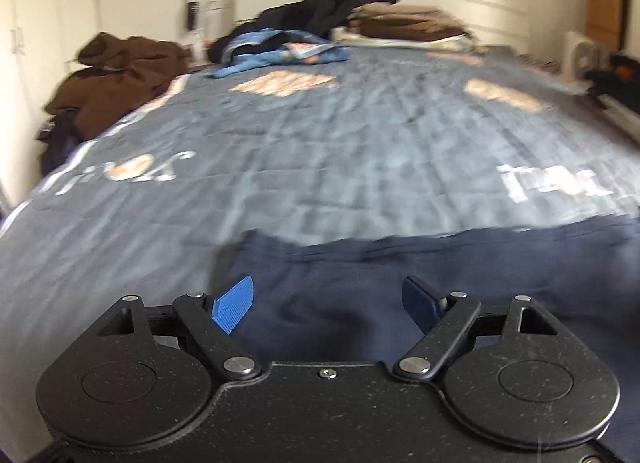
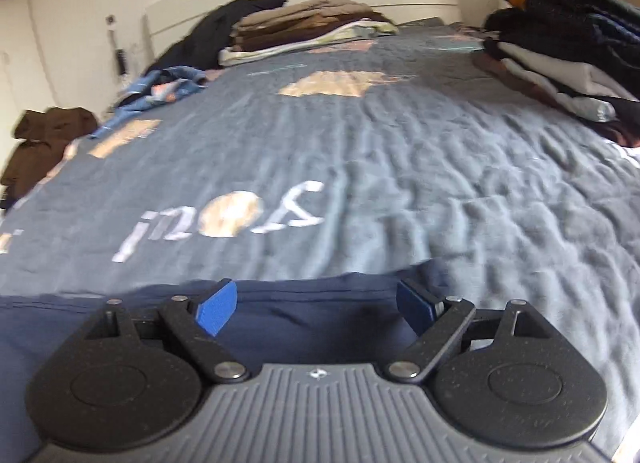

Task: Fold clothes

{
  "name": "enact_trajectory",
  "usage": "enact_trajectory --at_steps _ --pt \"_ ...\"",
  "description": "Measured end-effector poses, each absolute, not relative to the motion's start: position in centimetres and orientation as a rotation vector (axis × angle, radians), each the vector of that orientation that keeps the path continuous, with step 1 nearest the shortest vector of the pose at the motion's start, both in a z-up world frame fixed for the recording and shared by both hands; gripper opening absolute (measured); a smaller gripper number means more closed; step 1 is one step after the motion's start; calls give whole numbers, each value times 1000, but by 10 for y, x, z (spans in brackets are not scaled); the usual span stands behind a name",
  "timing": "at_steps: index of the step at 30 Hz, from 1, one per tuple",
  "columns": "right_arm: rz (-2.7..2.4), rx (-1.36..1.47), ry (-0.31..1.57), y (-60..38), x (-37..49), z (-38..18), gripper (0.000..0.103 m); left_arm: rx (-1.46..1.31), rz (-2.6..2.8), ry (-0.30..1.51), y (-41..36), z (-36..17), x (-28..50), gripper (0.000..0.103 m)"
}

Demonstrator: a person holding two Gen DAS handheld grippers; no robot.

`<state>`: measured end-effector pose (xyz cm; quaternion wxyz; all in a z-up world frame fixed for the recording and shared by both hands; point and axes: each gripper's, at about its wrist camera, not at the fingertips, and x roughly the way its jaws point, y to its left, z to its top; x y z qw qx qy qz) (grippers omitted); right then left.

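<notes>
Now we hold both tongs with jaws apart and empty above the navy garment (image 1: 360, 291), which lies spread flat on the near end of the bed (image 1: 320, 143). Our left tongs (image 1: 332, 303) hover over its left part, our right tongs (image 2: 316, 309) near its far edge. Folded stacks (image 2: 304, 27) sit at the bed's head.

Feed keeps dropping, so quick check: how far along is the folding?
Done: folded stacks at the headboard and right edge. In hand: nothing gripped; left gripper and right gripper are open over the navy garment, lying flat on the bed. Left: that garment, the blue heap, black heap and brown heap.
</notes>
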<state>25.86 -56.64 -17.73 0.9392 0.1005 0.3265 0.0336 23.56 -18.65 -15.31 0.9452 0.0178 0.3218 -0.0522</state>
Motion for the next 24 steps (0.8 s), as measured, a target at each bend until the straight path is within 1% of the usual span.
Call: enact_trajectory --at_steps 3,5,8,10,14,16,18,21,24 --pt "270 221 702 -528 245 -166 87 39 -207 654 -217 -151 224 82" --pt "395 218 732 -499 234 -163 87 76 -240 678 -232 -165 220 82" --pt "421 94 769 -472 219 -180 87 160 -244 718 -247 -188 212 82" --pt "404 -3 781 -467 213 -194 87 170 -217 689 -236 -194 206 83" --pt "256 -62 749 -500 209 -186 87 106 -155 672 -209 -179 194 80" --pt "218 -22 754 -528 208 -182 86 61 -119 652 -198 -167 183 80" --pt "228 60 737 -546 200 -171 86 -47 -82 636 -184 -155 166 81" --pt "270 170 728 -556 181 -152 87 -170 -71 620 -169 -140 140 81" --pt "365 295 774 -550 161 -140 87 -268 -66 615 -156 -129 117 83"
